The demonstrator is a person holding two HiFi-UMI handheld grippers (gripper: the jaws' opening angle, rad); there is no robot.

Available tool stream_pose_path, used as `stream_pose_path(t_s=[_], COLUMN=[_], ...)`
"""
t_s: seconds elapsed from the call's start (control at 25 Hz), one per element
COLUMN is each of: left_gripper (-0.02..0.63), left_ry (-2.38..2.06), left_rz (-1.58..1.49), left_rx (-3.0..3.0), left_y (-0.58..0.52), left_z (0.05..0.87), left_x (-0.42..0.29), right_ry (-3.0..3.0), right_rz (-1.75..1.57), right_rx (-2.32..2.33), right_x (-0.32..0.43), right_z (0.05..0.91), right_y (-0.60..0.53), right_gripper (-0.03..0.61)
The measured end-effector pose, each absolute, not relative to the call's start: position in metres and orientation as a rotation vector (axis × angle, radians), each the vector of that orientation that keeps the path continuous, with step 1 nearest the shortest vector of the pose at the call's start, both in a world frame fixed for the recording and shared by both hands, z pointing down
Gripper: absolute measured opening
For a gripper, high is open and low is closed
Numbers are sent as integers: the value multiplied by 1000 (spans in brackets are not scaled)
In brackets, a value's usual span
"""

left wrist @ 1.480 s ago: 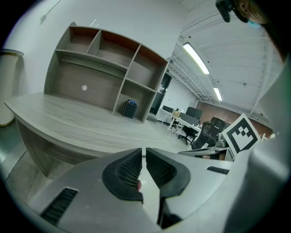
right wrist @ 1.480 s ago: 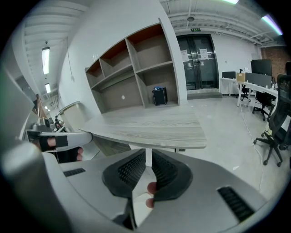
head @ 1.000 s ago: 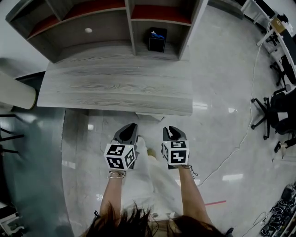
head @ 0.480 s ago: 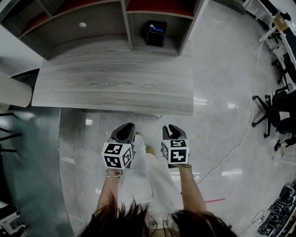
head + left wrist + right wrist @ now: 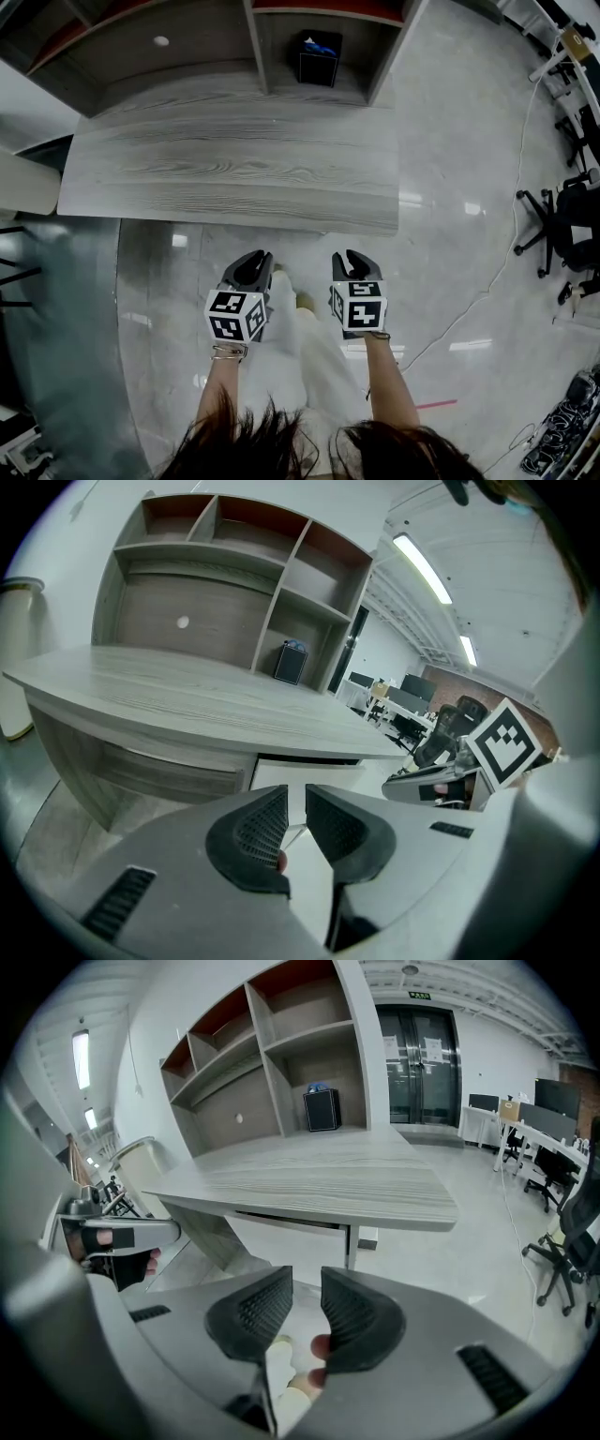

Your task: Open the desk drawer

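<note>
A grey wood-grain desk (image 5: 234,178) stands ahead of me. Its white drawer front (image 5: 300,772) sits closed under the top at the right end, also visible in the right gripper view (image 5: 295,1232); the head view hides it under the desktop. My left gripper (image 5: 251,266) and right gripper (image 5: 356,263) hang side by side over the floor, short of the desk's front edge. The left gripper's (image 5: 296,803) jaws have just been opening and show a narrow gap with nothing in it. The right gripper's (image 5: 307,1283) jaws have also been opening, wider, with nothing between them.
A shelf unit (image 5: 253,37) stands on the desk's back with a black box (image 5: 319,58) in one bay. Office chairs (image 5: 562,220) and a floor cable (image 5: 487,291) lie to the right. A pale rounded object (image 5: 23,183) sits left of the desk.
Both grippers' jaws have parted a little. The desk fills more of the head view, and the drawer corner that showed under its front edge is hidden now.
</note>
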State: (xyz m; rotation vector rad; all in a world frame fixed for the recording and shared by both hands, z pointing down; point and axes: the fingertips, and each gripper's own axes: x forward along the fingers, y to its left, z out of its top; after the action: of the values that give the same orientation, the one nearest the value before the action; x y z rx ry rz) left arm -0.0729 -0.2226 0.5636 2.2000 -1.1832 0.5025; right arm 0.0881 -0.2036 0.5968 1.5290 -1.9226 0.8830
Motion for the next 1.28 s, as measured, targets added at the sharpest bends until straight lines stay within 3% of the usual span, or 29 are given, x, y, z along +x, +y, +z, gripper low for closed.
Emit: stream_pose_path(t_s=[1.28], left_gripper=[86], left_ry=[-1088], left_rz=[564], left_rx=[2233], left_y=[-264], left_z=[625], left_x=[-69], right_ry=[-1877], right_rz=[919], right_rx=[1547], right_x=[94], right_z=[648], right_y=[-235], right_gripper=[123])
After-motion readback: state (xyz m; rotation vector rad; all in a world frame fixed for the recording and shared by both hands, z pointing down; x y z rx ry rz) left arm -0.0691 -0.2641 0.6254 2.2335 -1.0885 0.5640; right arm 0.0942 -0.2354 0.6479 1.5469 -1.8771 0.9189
